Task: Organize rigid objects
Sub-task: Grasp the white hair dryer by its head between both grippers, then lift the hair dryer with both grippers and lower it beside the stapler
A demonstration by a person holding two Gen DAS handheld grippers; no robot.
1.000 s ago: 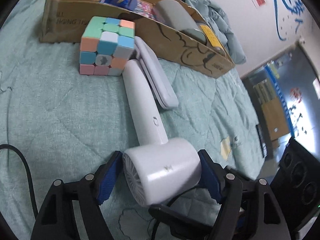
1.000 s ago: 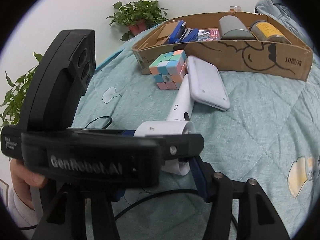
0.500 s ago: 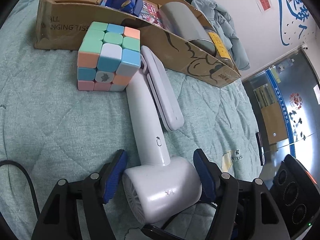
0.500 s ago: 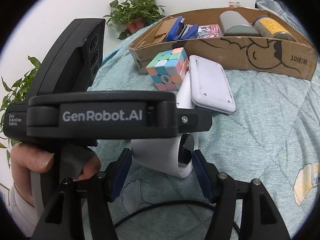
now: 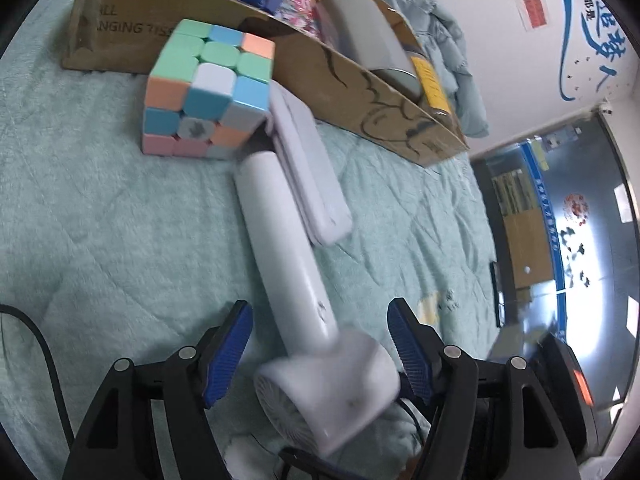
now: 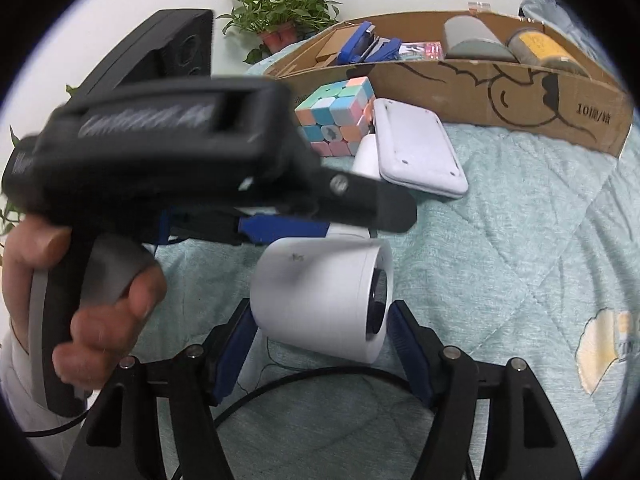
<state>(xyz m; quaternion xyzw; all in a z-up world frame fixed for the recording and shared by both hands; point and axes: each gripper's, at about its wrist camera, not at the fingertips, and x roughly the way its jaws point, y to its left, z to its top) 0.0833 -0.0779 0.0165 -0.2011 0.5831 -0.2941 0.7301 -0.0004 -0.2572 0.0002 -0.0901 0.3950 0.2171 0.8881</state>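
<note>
A white hair dryer [image 5: 288,264] lies on the teal quilt, its handle pointing at a pastel puzzle cube [image 5: 208,88] and a flat white case [image 5: 308,176]. My left gripper [image 5: 320,308] straddles the handle just above the round head. Quilt shows beside its left pad, so it stands open. In the right wrist view the dryer's head [image 6: 320,300] sits between the blue pads of my right gripper [image 6: 322,312]. Its jaws are opening slightly while both pads lie against the head's two ends. One left pad [image 6: 280,228] rests over the top of the head.
A long cardboard box [image 6: 500,92] behind the cube holds blue staplers, a grey roll and a yellow-labelled can. A person's hand [image 6: 100,320] holds the left gripper's handle. A black cord [image 6: 280,384] runs under the dryer. A potted plant [image 6: 280,12] stands by the wall.
The left gripper has slid forward from the dryer's head to the handle junction. The right gripper's jaws widened and now sit around the head, which looks closer and more tilted.
</note>
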